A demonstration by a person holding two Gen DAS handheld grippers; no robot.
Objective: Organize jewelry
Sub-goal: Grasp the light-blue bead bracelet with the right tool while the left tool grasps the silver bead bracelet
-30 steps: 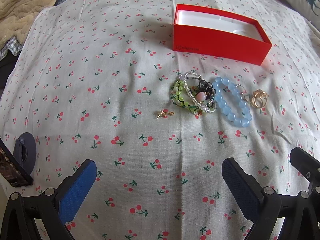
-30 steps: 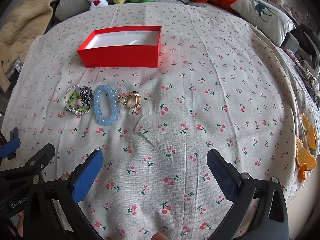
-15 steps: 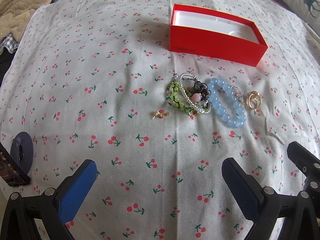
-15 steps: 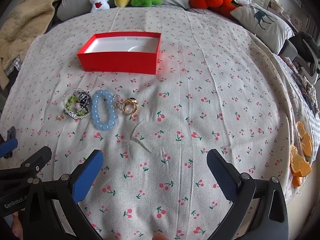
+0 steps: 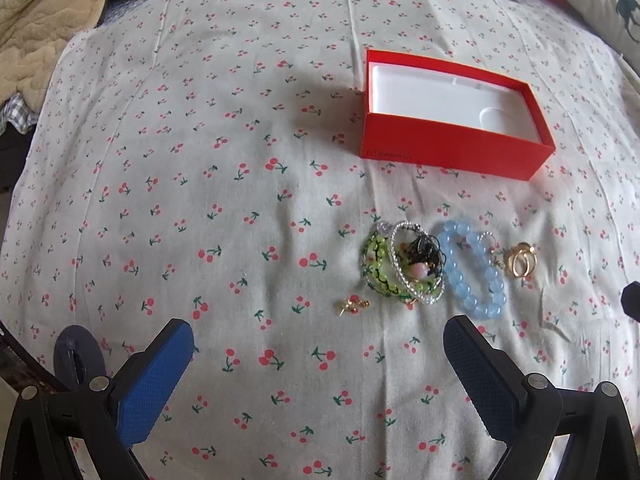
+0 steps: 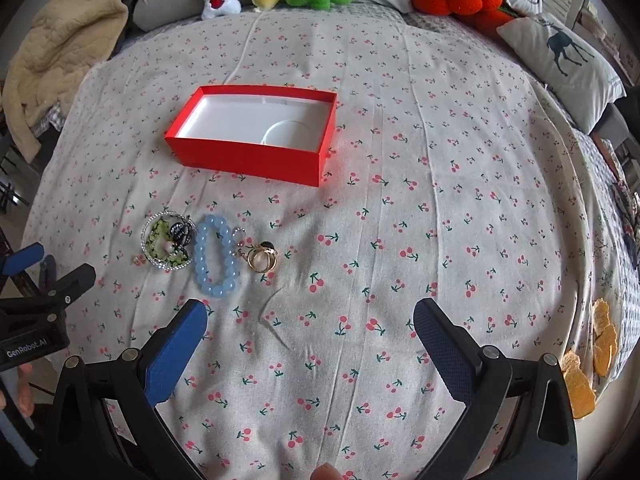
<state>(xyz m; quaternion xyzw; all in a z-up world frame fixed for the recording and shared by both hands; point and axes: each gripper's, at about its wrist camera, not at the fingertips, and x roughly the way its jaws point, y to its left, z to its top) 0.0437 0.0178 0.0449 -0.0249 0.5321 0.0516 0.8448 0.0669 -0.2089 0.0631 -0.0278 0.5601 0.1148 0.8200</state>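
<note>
From the left wrist, the left gripper (image 5: 320, 364) hung released above the bed (image 5: 200, 160); the jewelry (image 5: 432, 268) lay beside the red box (image 5: 452, 152), apparently empty. From the right wrist, the right gripper (image 6: 310, 340) also gaped, nothing sorted yet.

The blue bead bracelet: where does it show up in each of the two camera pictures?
Left wrist: blue bracelet lies right of centre, just ahead of the right fingertip.
Right wrist: blue bracelet lies left of centre, above the left fingertip.
Shared landmark: the red box, beyond the bracelet in both.
</note>
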